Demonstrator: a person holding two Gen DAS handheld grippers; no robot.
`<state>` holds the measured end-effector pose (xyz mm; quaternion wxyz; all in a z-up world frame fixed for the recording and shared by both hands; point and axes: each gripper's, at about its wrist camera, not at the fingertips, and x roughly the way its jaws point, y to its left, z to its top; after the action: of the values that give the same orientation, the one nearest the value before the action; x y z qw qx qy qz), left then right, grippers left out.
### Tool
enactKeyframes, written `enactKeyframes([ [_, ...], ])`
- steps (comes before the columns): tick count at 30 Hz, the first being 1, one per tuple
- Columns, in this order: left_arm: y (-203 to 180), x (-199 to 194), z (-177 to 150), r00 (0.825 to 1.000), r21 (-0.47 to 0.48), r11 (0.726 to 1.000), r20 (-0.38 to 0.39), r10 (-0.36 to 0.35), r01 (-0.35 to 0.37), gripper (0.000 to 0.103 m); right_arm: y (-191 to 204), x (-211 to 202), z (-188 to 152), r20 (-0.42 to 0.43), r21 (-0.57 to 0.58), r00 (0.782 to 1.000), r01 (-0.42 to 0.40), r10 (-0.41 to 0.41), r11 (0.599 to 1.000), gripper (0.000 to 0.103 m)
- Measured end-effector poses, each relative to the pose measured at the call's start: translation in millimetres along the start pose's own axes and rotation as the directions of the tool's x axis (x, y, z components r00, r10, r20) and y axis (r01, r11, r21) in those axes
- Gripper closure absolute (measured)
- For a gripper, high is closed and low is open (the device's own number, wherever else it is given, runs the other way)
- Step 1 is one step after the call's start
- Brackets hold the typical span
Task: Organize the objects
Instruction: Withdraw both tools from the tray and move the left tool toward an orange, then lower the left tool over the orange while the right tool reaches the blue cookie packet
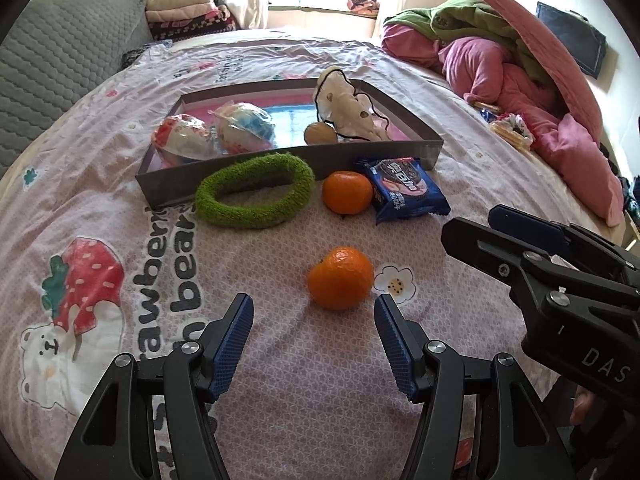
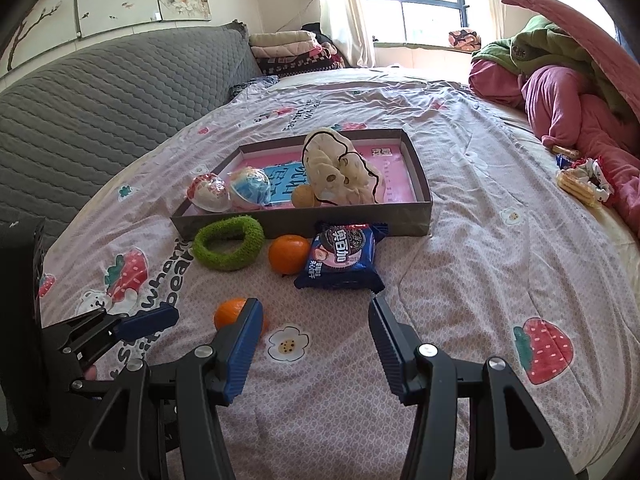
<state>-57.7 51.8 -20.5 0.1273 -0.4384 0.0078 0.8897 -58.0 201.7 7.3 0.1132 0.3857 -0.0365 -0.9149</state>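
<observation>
Fingers point(image 1: 236, 344) of the left gripper point(image 1: 314, 344) stand spread, their blue ribbed pads facing each other with nothing between them; the near orange point(image 1: 340, 278), round and dimpled, sits on the bedsheet point(image 1: 320, 392) just beyond the tips, slightly toward the right pad. The right gripper point(image 2: 316, 346) is likewise spread and empty, black angular arms ending in the same blue ridged pads. In its view the left finger hides part of that near orange, and the blue biscuit packet point(image 2: 342, 260), glossy crinkled foil, lies ahead between the tips.

A second orange point(image 1: 347, 193) rests beside the packet, touching or nearly touching it, with a fuzzy green ring point(image 1: 256, 192) of towelling-like fabric to its left. All three lie against or just in front of the near wall of a shallow dark cardboard box point(image 1: 280, 168) with a pink printed floor. Inside the box are two rounded items in clear wrapping point(image 1: 184, 140), a small tan ball point(image 1: 320, 133) and a cream plush toy point(image 1: 344, 104) with dark piping, soft and lumpy.

The sheet is thin wrinkled pink cotton printed with strawberries, bears and flowers. A grey quilted cover point(image 2: 100, 120) lies on the left, folded blankets point(image 2: 288, 52) near the window, and crumpled pink and green bedding point(image 1: 520, 80) on the right.
</observation>
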Motion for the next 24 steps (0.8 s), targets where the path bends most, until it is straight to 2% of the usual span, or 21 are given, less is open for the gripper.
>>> enactKeyframes([
  [24, 5, 26, 2, 0.999, -0.006, 0.999, -0.005, -0.035, 0.035, 0.038, -12, 31, 1, -0.028, 0.043, 1.000, 0.013, -0.011, 0.999, 0.048],
])
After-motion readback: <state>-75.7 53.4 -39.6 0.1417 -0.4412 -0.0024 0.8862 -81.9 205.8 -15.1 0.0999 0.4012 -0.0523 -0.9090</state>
